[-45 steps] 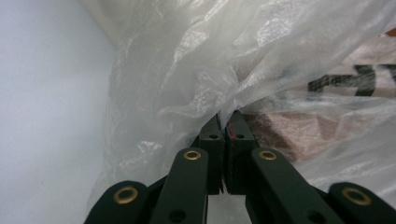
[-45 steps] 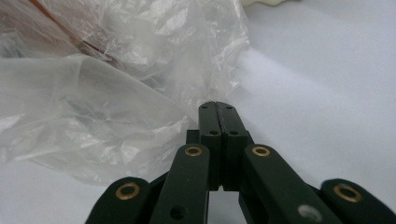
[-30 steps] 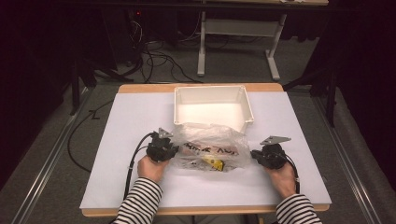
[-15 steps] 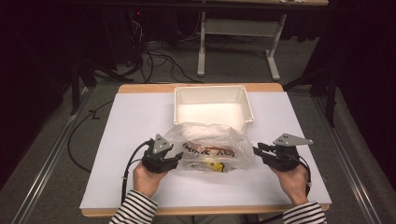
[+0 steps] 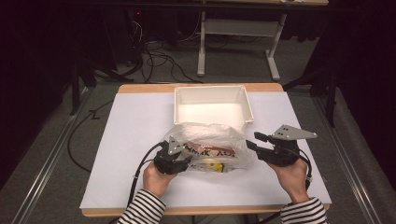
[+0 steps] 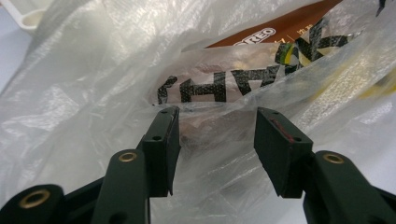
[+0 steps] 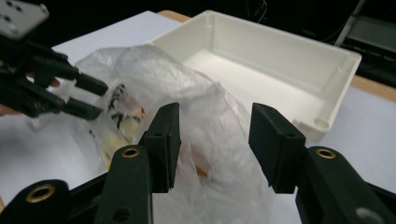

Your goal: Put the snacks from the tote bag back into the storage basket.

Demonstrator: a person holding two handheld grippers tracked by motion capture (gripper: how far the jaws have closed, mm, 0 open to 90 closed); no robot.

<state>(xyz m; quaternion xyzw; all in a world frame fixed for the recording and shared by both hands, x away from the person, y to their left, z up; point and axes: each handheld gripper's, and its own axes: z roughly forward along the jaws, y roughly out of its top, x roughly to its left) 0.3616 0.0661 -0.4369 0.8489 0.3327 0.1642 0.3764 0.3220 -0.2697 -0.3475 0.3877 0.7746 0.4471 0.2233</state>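
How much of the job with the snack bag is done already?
Done: the plastic bag with snack packets inside lies on the table just in front of the empty white bin. In hand: nothing; the left gripper and right gripper have just been opening, jaws apart, pads off the plastic. Left, probably: getting the snacks into the bin.

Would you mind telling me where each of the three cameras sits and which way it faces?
High view: above the person's side, looking forward and down on the table; both hands and striped sleeves show.
Left gripper view: on the left gripper, facing the clear plastic bag of snacks between its open fingers.
Right gripper view: on the right gripper, facing bag, white bin and the left gripper.
Shared: all three show the bag.
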